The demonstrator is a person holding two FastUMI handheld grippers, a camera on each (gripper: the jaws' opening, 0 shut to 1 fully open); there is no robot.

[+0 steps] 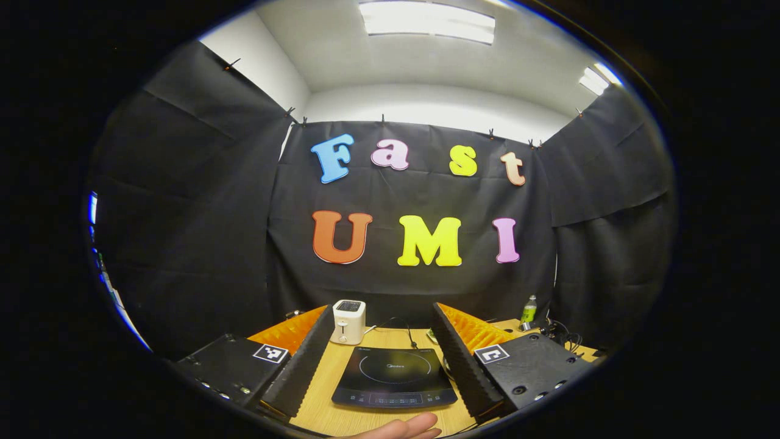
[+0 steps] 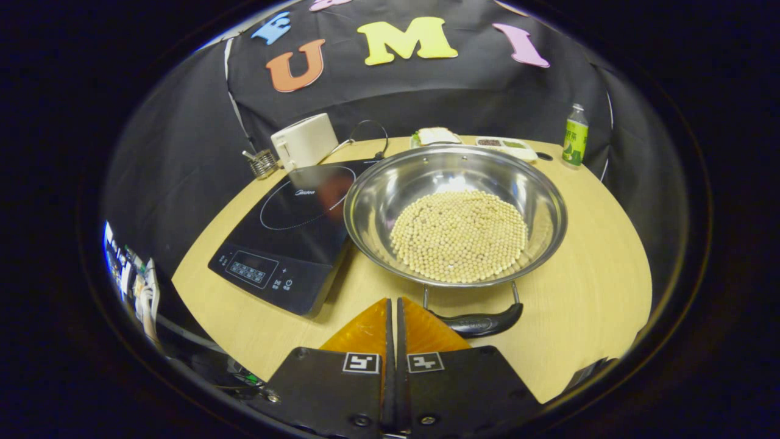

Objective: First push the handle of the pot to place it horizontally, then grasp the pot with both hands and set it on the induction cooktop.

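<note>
A steel pot point(image 2: 456, 222) holding several pale beans stands on the wooden table point(image 2: 585, 292), its left edge touching the black induction cooktop point(image 2: 292, 228). The pot's near handle point(image 2: 481, 323) points at me, dark and curved. My right gripper point(image 2: 393, 314) is shut with nothing between its fingers, just left of that handle. My left gripper point(image 1: 382, 341) stands open, held high, its fingers framing the cooktop point(image 1: 395, 378) below. A hand point(image 1: 402, 428) shows at the bottom edge of the left gripper view.
A white toaster point(image 2: 304, 141) and a small wire holder point(image 2: 263, 163) stand behind the cooktop. A green bottle point(image 2: 574, 135) and flat trays point(image 2: 506, 145) sit at the table's far edge. A cable point(image 2: 365, 131) loops behind the pot.
</note>
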